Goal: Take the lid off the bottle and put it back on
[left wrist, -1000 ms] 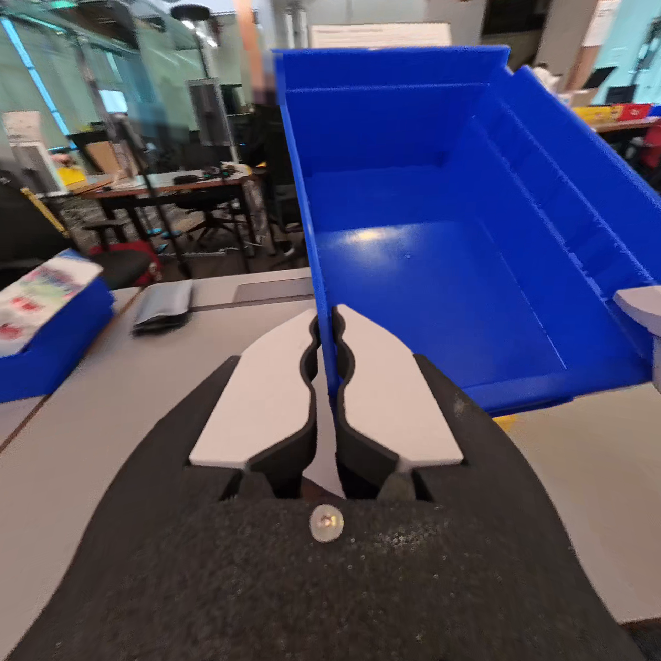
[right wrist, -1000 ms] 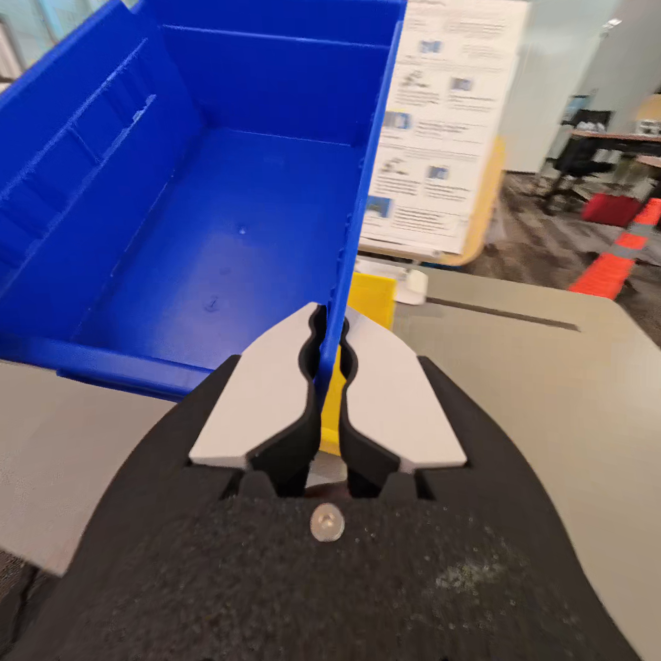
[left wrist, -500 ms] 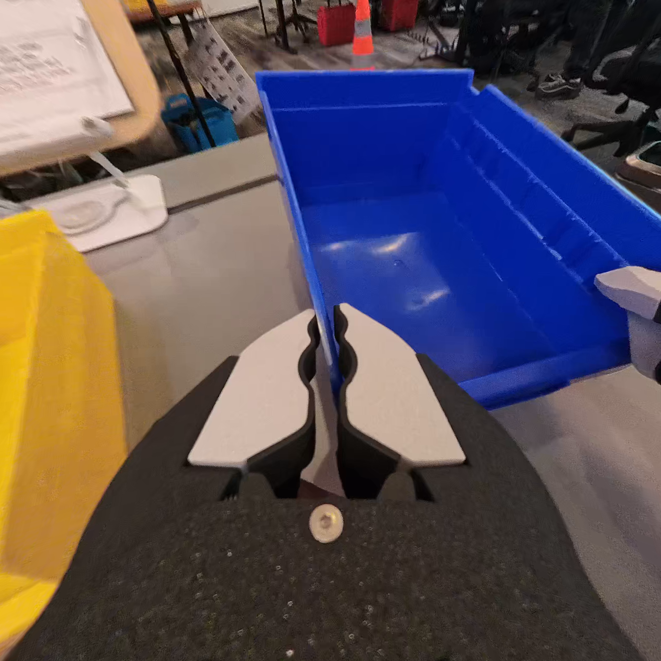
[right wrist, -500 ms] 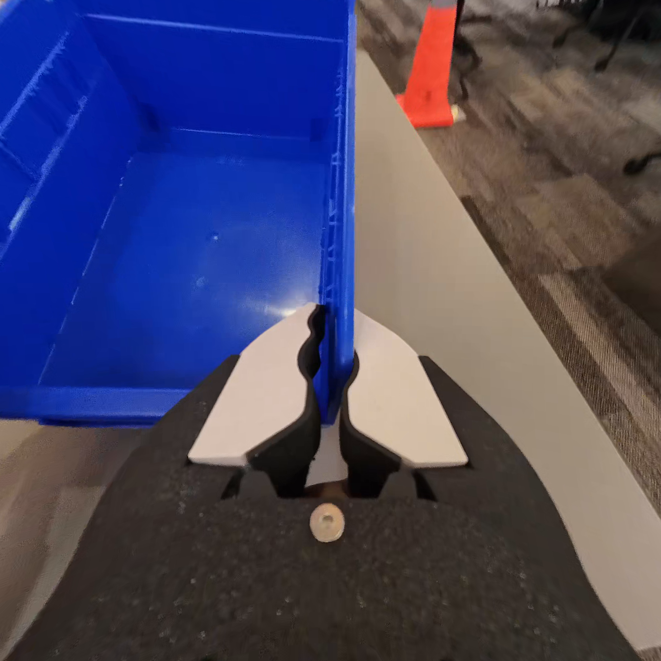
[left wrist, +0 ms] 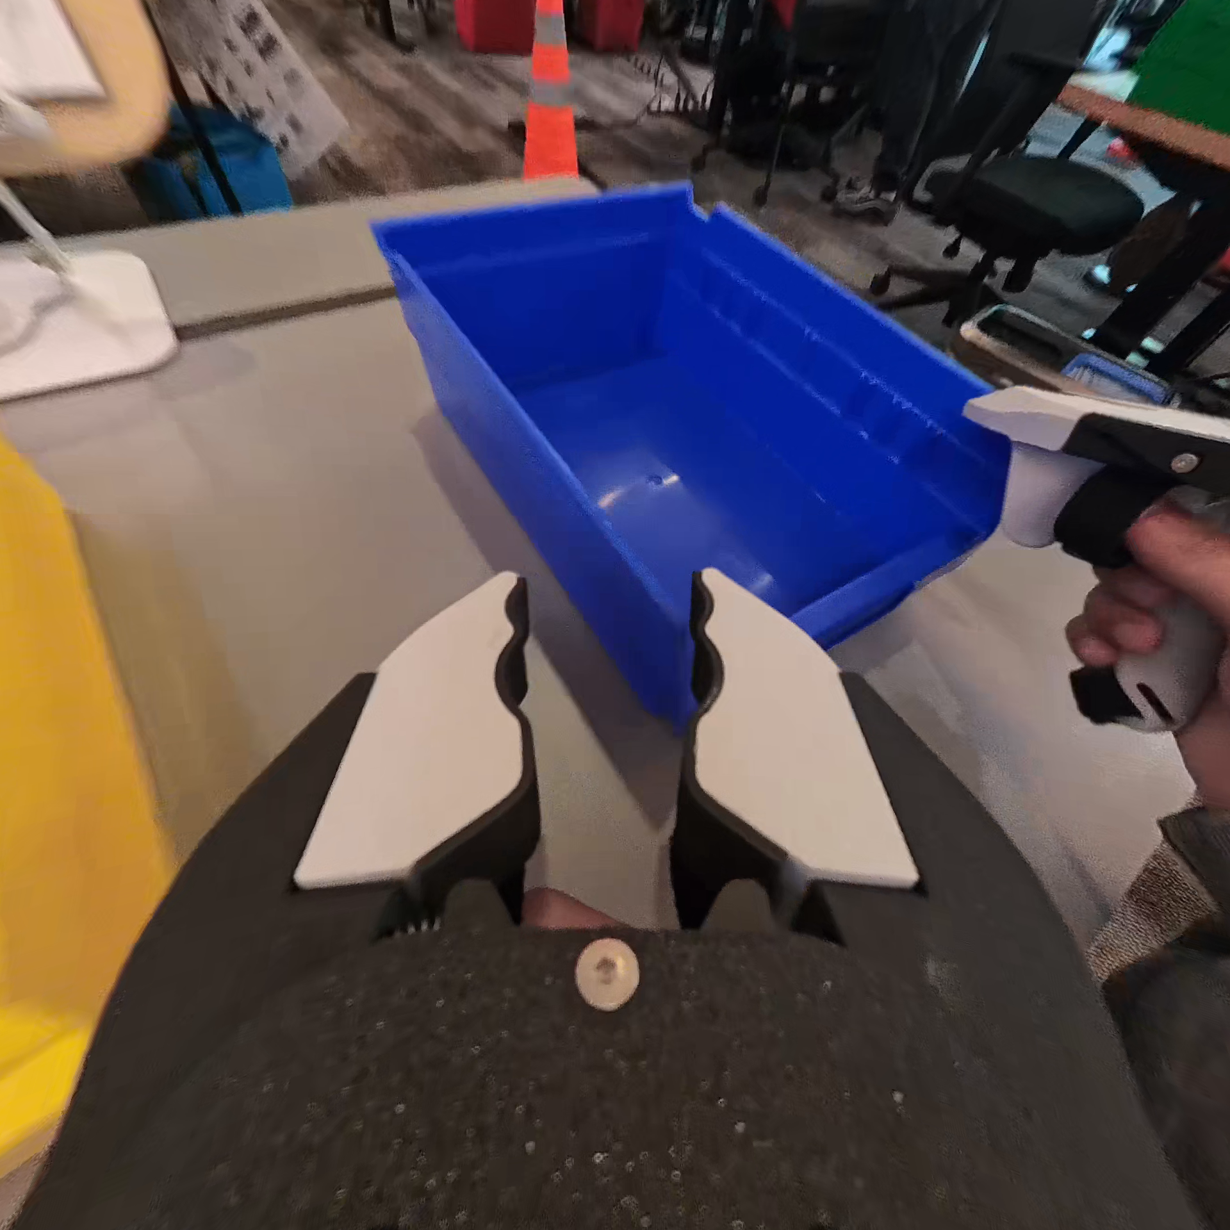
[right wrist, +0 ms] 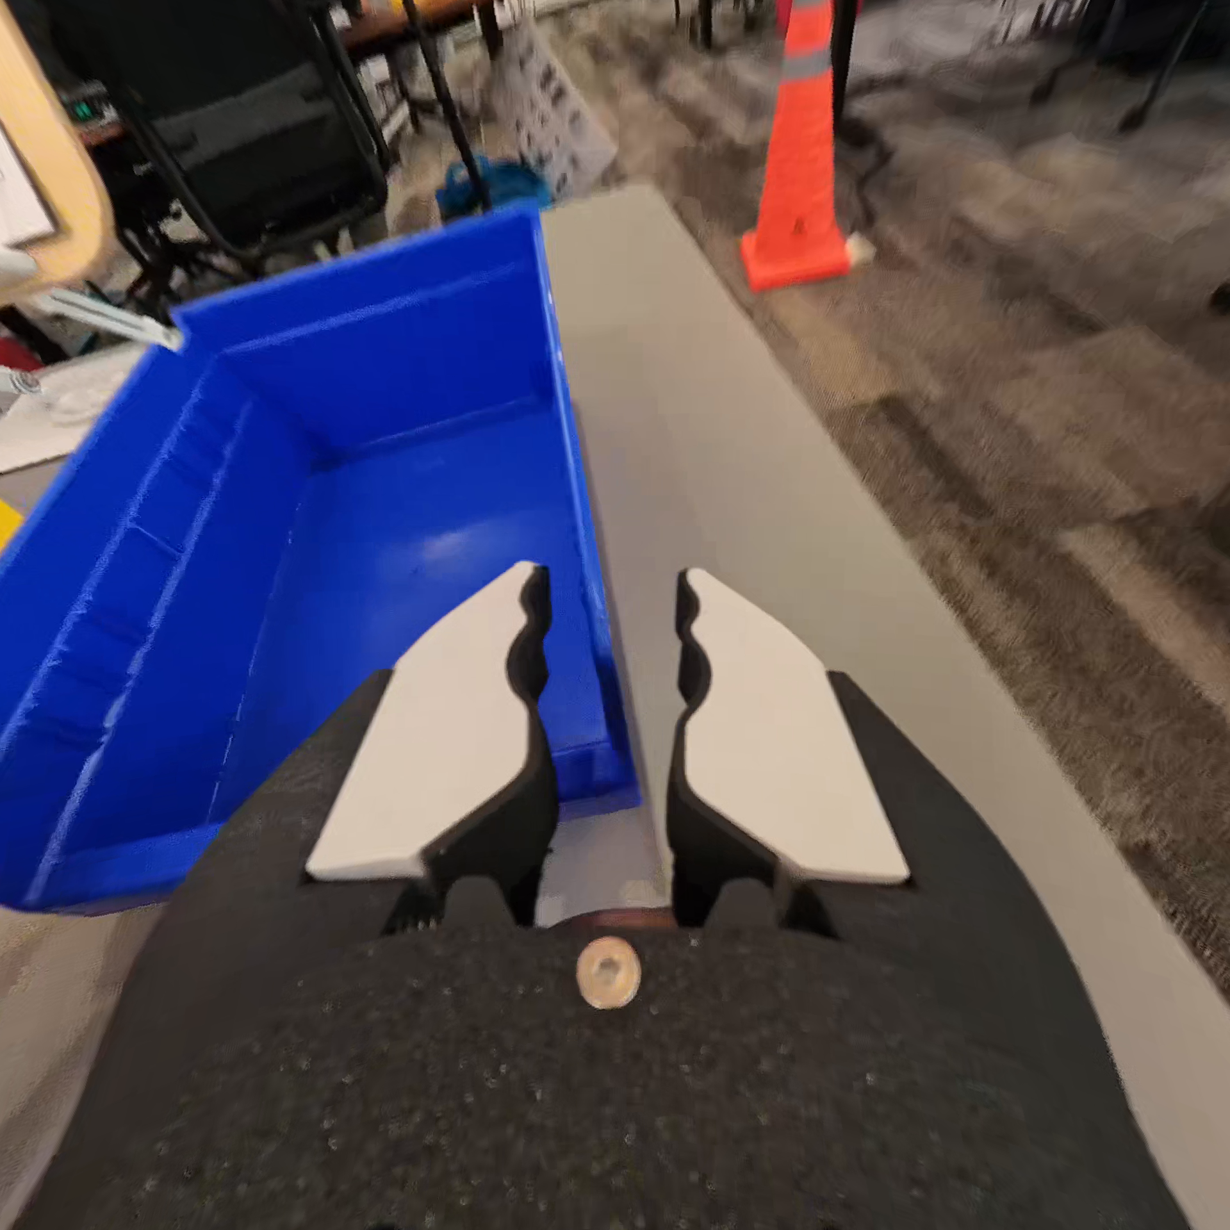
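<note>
**No bottle in sight yet**

My left gripper [left wrist: 606,639] and right gripper [right wrist: 612,625] both stand with fingers spread and empty, either side of the near end of an empty blue plastic bin [left wrist: 665,426] on the grey table [left wrist: 266,499]. Neither view shows the bottle or its lid. I judge the task unstarted; next I must find the bottle.

The blue bin [left wrist: 532,319] sits upright on the grey bench [left wrist: 266,499], open top facing up. It's a long rectangular plastic tub, with tall side walls and a low lip at the near end. From the right wrist view the bin [right wrist: 399,373] shows ribs along its left wall and light glinting off its glossy floor. Its right wall runs along a strip of bench.
</note>
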`<move>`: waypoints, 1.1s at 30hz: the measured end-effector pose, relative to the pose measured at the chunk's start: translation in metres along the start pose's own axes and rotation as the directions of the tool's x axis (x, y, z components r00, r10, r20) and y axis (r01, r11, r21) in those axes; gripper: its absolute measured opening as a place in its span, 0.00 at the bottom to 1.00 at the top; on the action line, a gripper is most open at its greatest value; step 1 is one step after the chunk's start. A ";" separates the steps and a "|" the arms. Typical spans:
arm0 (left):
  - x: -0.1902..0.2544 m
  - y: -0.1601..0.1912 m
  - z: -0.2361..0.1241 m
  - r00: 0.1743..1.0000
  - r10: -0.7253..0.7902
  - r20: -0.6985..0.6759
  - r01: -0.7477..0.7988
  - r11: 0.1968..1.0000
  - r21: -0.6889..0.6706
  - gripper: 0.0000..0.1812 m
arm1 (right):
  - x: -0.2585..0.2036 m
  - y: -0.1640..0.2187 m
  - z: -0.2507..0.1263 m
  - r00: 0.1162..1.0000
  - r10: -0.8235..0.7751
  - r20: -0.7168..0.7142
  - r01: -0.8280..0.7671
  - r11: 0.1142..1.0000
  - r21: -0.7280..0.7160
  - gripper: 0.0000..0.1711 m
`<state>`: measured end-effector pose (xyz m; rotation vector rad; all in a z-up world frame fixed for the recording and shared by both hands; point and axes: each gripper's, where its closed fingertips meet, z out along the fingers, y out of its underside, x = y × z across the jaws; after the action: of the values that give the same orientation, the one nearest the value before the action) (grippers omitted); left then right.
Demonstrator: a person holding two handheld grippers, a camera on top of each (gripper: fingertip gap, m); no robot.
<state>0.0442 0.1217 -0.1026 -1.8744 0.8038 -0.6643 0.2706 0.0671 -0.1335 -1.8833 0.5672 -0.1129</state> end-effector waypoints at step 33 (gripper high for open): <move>-0.354 0.057 -0.197 0.887 -0.132 0.442 0.112 0.991 0.071 0.02 | -0.428 0.086 -0.034 0.952 -0.256 0.167 0.257 0.966 0.019 0.02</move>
<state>-0.3394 0.2647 -0.1132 -1.9451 0.3710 -0.2986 -0.1462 0.2007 -0.1174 -1.9410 0.2056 -0.1216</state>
